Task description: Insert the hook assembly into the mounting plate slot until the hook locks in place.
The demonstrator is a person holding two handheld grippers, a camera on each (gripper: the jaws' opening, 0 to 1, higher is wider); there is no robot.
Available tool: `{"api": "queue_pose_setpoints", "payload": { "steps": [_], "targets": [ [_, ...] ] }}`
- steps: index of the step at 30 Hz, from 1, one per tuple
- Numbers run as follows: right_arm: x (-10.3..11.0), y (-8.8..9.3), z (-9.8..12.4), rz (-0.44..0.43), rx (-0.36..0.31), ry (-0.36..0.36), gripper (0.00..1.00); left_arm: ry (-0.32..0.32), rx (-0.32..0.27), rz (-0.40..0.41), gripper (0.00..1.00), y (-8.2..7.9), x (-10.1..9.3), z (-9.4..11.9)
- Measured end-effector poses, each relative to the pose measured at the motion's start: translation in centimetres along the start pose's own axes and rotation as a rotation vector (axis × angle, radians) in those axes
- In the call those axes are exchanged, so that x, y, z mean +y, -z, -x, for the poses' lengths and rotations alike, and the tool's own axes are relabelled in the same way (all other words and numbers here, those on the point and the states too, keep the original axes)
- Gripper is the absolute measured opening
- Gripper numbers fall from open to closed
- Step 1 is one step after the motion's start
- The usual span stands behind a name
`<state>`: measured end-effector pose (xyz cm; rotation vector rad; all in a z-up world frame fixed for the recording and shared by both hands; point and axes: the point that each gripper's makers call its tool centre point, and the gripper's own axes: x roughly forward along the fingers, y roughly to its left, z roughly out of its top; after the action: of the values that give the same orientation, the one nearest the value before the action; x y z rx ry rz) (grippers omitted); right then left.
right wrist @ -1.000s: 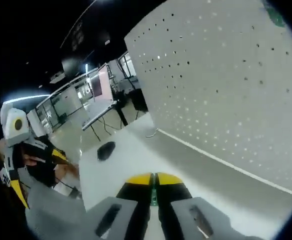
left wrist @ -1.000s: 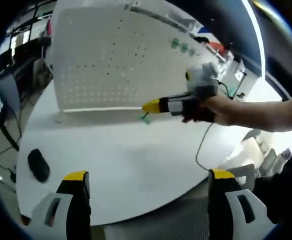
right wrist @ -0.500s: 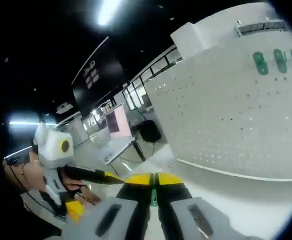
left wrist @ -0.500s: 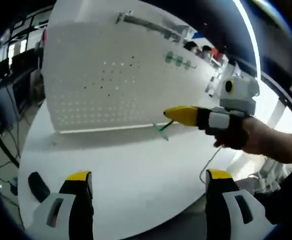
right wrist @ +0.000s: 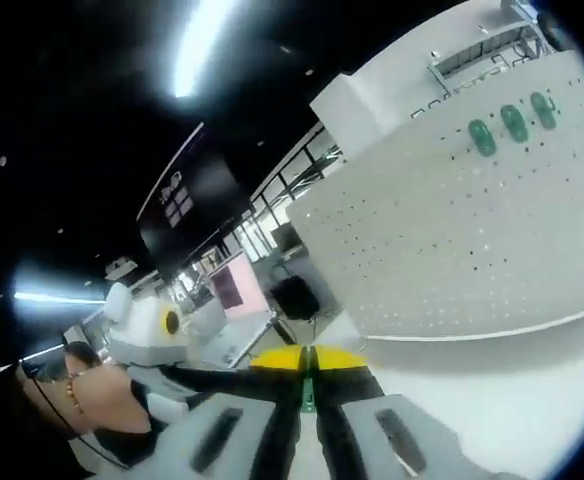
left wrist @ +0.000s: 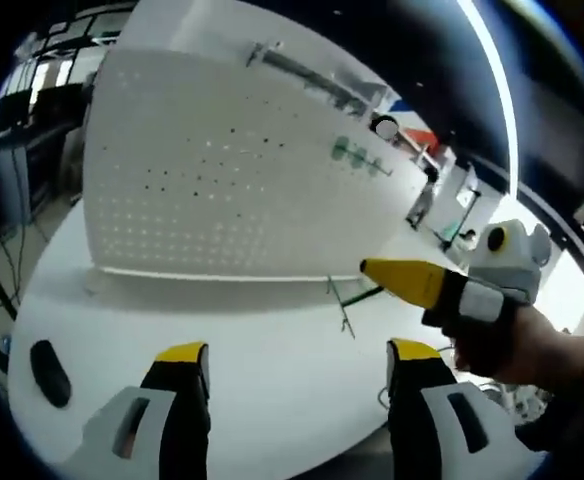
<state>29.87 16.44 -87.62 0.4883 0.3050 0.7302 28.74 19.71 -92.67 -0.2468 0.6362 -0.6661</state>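
Left gripper view: our left gripper point(left wrist: 294, 365) is agape above bare table point(left wrist: 252, 350) before the pegboard point(left wrist: 222, 170). Right gripper point(right wrist: 307, 362) pinches the green hook point(left wrist: 357, 296), off the board's lower edge.

Yellow-tipped right gripper point(right wrist: 308, 362) clamped on thin green hook point(right wrist: 308, 385); white perforated pegboard point(right wrist: 442, 250) w/ three green hooks point(right wrist: 513, 122) top right.

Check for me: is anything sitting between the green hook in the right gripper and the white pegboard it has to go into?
Nothing visible blocks it. The right gripper holds the green hook above bare white table, with open space up to the pegboard. Three green hooks already hang high on the board, and a dark mouse lies far off to the side.
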Motion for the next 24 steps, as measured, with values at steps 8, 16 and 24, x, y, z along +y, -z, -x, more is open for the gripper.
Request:
{"api": "queue_pose_setpoints", "payload": {
  "steps": [8, 16, 24],
  "targets": [
    [1.7, -0.1, 0.3, 0.02, -0.025, -0.017, 0.0, 0.037, -0.031, 0.021, 0.55, -0.6, -1.0, 0.0],
    [3.0, 0.1, 0.2, 0.031, -0.05, -0.037, 0.0, 0.113, -0.057, 0.067, 0.36, -0.9, -2.1, 0.5],
    [3.7, 0.7, 0.2, 0.027, -0.05, -0.041, 0.0, 0.159, -0.058, 0.058, 0.15, -0.4, -3.0, 0.9]
  ]
}}
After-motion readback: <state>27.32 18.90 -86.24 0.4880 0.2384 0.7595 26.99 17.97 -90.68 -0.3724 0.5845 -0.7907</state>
